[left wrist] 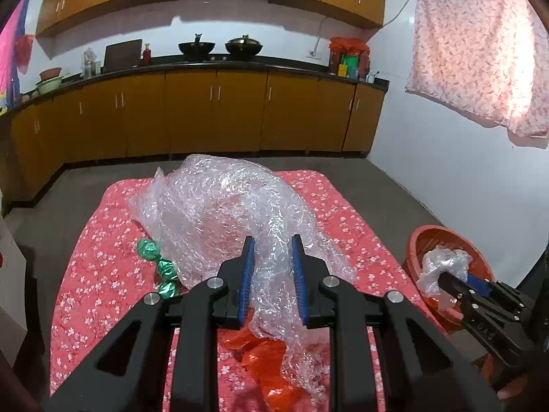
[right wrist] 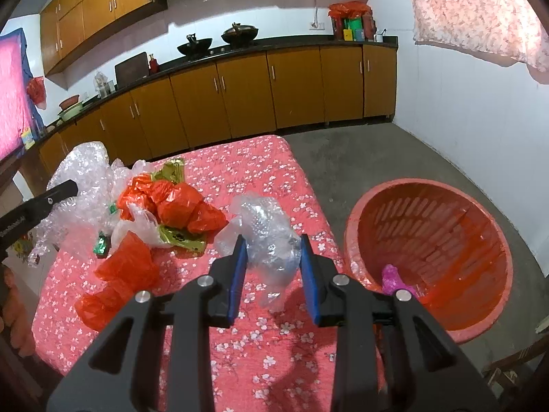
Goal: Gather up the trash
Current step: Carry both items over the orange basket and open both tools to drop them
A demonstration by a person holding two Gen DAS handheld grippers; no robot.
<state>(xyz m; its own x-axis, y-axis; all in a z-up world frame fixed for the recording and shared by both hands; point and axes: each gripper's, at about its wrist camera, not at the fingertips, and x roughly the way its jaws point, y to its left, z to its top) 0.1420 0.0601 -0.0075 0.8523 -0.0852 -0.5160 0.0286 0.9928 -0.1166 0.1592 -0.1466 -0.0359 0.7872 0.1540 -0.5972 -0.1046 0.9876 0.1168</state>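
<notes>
Kitchen desk: my right claw (right wrist: 272,257) grips a plastic wad (right wrist: 264,230), basket (right wrist: 429,261) lower right; left claw (left wrist: 272,274) pinches bubble wrap (left wrist: 223,206).

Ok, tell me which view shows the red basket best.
The right wrist view: the red basket shows almost whole, slotted wall, open mouth and a pink scrap inside. The left wrist view catches only part of its rim at the right edge, behind the right claw and its clear plastic.

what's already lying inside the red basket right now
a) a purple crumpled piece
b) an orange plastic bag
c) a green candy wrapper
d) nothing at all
a: the right wrist view shows a purple crumpled piece at the bottom of the red basket, and no other trash is visible inside it.
</notes>
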